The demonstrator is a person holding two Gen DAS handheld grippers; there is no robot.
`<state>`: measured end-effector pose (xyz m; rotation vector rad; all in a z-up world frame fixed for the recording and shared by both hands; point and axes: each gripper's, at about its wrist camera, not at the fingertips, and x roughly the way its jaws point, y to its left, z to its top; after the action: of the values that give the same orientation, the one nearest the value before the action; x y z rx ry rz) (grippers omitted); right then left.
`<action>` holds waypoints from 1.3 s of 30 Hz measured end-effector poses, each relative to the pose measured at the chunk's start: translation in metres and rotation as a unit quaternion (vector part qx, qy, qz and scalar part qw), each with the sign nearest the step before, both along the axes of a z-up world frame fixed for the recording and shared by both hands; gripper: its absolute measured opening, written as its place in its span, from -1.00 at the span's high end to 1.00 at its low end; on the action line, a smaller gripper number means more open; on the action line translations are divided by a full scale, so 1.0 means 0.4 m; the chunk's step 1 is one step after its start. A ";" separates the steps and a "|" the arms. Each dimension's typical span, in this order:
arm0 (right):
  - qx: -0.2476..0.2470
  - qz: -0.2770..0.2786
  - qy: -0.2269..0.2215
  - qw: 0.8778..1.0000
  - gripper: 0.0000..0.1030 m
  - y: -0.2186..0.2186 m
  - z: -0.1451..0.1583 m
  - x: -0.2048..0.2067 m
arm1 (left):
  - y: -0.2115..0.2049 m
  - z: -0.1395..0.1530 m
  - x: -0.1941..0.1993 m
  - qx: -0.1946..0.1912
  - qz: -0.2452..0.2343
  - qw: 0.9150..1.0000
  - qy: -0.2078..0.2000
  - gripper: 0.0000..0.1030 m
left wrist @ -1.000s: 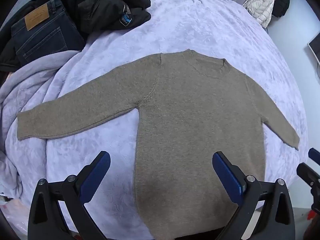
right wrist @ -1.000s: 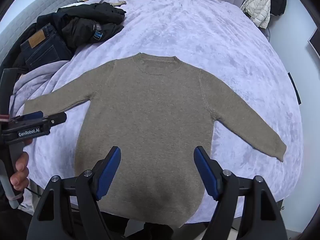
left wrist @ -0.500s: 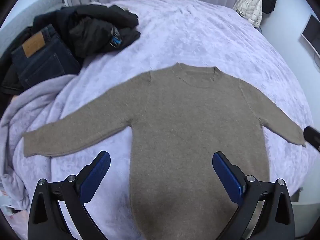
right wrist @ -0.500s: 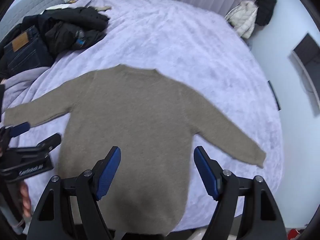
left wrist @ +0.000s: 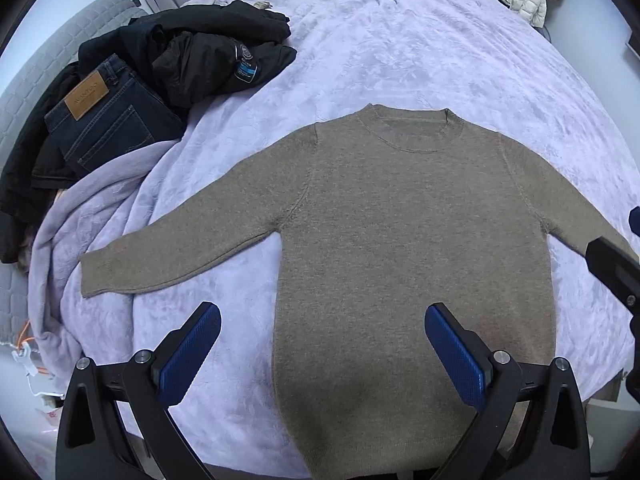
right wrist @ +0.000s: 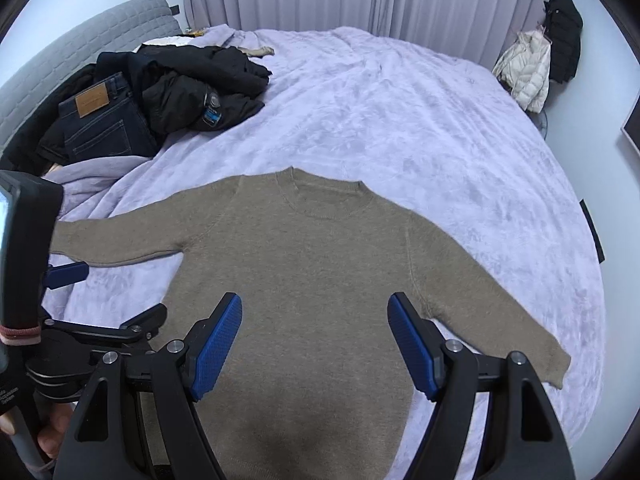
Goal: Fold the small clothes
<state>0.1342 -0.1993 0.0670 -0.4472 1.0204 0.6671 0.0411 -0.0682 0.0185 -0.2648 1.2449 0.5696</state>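
2 grippers hang above the bed and we hold nothing in either. Our left gripper [left wrist: 322,338] has its blue fingers spread wide over the sweater's [left wrist: 412,248] lower left edge; our right gripper [right wrist: 314,338] is spread just as wide over its middle. The brown sweater lies flat on the lilac blanket [left wrist: 400,52], both sleeves out. Jeans [left wrist: 108,124] and a black jacket [left wrist: 204,52] sit piled at the far left.

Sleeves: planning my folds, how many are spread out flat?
2: left sleeve reaches toward the jeans; right sleeve reaches toward the bed's right edge.
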 end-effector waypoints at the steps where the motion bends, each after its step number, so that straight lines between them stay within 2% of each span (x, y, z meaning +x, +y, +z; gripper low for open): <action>1: 0.000 0.001 0.008 1.000 -0.52 -0.004 -0.005 0.006 | -0.002 0.004 0.003 0.002 0.001 1.000 0.002 -0.98; 7: 0.006 -0.012 0.038 0.999 -0.52 -0.028 -0.019 0.029 | -0.019 0.015 0.023 0.008 -0.004 1.000 0.013 -0.98; 17: -0.001 -0.026 0.041 0.999 -0.52 -0.036 -0.013 0.037 | -0.025 0.030 0.050 -0.008 -0.012 1.000 -0.003 -0.98; 24: -0.027 -0.044 0.042 0.998 -0.52 -0.033 -0.023 0.030 | -0.011 0.026 0.043 -0.026 -0.016 0.999 -0.014 -0.98; 32: -0.046 -0.083 0.057 0.994 -0.52 -0.037 -0.035 0.006 | 0.021 0.014 0.011 -0.067 -0.018 0.997 -0.027 -0.98; 39: -0.070 -0.106 0.042 0.991 -0.52 -0.028 -0.025 -0.023 | 0.033 0.010 -0.002 -0.085 -0.029 0.995 -0.038 -0.98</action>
<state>0.1249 -0.2104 0.0571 -0.4279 1.1804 0.4291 0.0401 -0.0550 0.0225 -0.3877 1.2251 0.4009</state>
